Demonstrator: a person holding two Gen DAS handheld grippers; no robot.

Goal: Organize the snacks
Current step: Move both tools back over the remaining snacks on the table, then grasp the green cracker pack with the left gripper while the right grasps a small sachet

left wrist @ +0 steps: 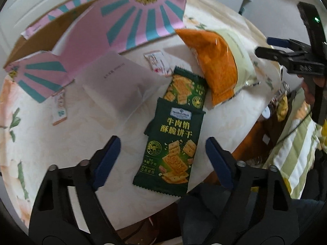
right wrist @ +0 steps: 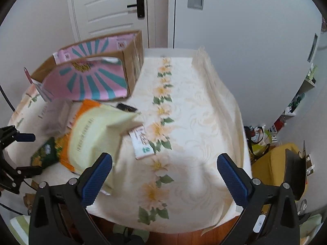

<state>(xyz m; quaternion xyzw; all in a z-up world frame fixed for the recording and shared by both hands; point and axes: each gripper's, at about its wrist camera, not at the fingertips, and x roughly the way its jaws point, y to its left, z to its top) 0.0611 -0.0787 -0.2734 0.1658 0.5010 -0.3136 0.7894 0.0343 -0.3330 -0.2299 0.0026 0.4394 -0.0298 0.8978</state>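
Two dark green cracker packets lie on the floral tablecloth: a near one (left wrist: pixel 171 151) and a far one (left wrist: pixel 187 87) partly under it. An orange and pale yellow snack bag (left wrist: pixel 222 65) lies beside them and shows blurred in the right wrist view (right wrist: pixel 92 136). My left gripper (left wrist: pixel 161 159) is open, its fingers on either side of the near packet, above it. My right gripper (right wrist: pixel 163 177) is open and empty over bare cloth, right of the bag. A pink and teal cardboard box (left wrist: pixel 85 30) stands open at the back.
A white packet (left wrist: pixel 114 81) and small sachets (left wrist: pixel 158 62) (right wrist: pixel 142 143) lie on the cloth. The table edge (left wrist: pixel 241 134) drops off at right beside a striped cushion (left wrist: pixel 294 151). A door and white walls stand behind the table. A yellow seat (right wrist: pixel 271 165) stands right.
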